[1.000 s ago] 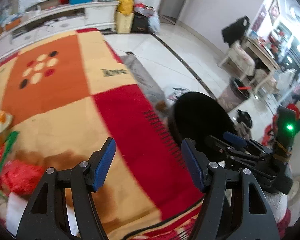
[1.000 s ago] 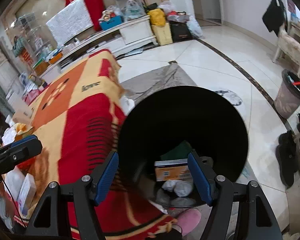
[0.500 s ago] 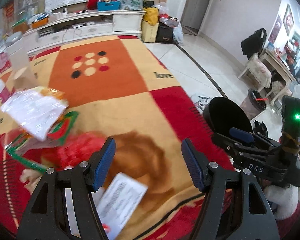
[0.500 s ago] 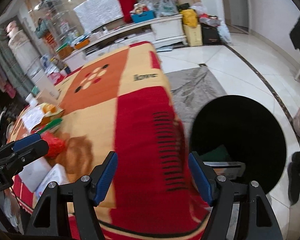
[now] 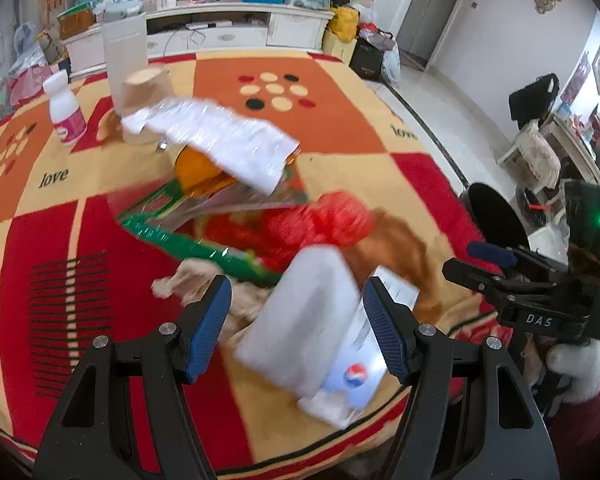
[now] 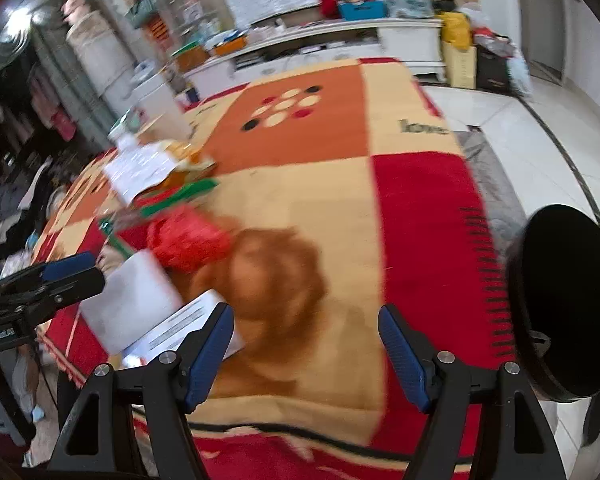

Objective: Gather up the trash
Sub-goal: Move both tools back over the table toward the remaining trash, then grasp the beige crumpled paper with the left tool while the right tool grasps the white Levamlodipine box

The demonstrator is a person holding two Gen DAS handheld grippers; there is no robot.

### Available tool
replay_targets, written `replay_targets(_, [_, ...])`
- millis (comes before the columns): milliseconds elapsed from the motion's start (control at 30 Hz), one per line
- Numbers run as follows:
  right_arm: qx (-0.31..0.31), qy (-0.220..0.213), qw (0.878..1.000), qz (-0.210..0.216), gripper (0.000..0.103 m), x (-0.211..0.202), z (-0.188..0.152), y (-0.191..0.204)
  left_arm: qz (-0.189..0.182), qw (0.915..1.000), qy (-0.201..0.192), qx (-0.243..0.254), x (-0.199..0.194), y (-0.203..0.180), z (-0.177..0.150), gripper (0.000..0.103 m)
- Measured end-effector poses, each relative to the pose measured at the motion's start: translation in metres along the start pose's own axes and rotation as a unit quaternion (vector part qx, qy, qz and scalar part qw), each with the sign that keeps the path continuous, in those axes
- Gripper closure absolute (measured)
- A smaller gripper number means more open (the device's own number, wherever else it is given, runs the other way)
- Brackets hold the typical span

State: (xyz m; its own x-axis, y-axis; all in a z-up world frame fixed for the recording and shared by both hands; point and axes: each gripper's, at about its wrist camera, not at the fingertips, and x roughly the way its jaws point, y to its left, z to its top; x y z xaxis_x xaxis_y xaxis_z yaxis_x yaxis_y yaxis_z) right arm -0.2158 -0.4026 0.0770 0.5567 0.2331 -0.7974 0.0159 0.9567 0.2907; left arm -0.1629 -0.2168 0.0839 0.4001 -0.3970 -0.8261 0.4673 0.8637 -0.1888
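A living room with a glossy pale tile floor (image 6: 540, 152) crossed by a thin dark inlaid line. A low white cabinet (image 5: 236, 32) runs along the far wall, cluttered on top, with bags and boxes (image 5: 364, 40) piled at its right end. The nearby table is draped with a blanket (image 6: 308, 200) in red, orange and cream squares, printed with dots and the word "love". At right, a white wall (image 5: 500, 56) with framed pictures and a covered chair (image 5: 534, 152).

- Blanket (image 5: 340, 132): woolly matt cloth.
- Red bag (image 5: 340, 220) on the blanket: crinkled glossy plastic.
- White box (image 5: 304, 320) beside it: smooth matt card.
- Floor (image 6: 540, 152): glossy tile.
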Motion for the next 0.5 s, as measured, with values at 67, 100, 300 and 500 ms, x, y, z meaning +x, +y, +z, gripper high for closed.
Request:
replay_targets(67, [-0.013, 0.008, 1.000, 0.006, 0.031, 0.005, -0.003, 0.011, -0.003, 0.9999, 0.010, 0.007, 0.002, 0.005, -0.006, 0.036])
replay_targets(100, [-0.016, 0.010, 1.000, 0.008, 0.031, 0.006, -0.004, 0.014, -0.004, 0.9998, 0.016, 0.011, 0.004, 0.006, -0.009, 0.036])
replay_targets(300, [-0.015, 0.026, 1.000, 0.010, 0.030, 0.016, -0.010, 0.018, -0.024, 0.9987, 0.037, 0.026, 0.019, 0.003, -0.016, 0.036])
replay_targets(500, [-0.015, 0.031, 0.999, 0.008, 0.030, 0.013, -0.013, 0.019, -0.027, 0.9990, 0.028, 0.024, 0.020, 0.002, -0.017, 0.065])
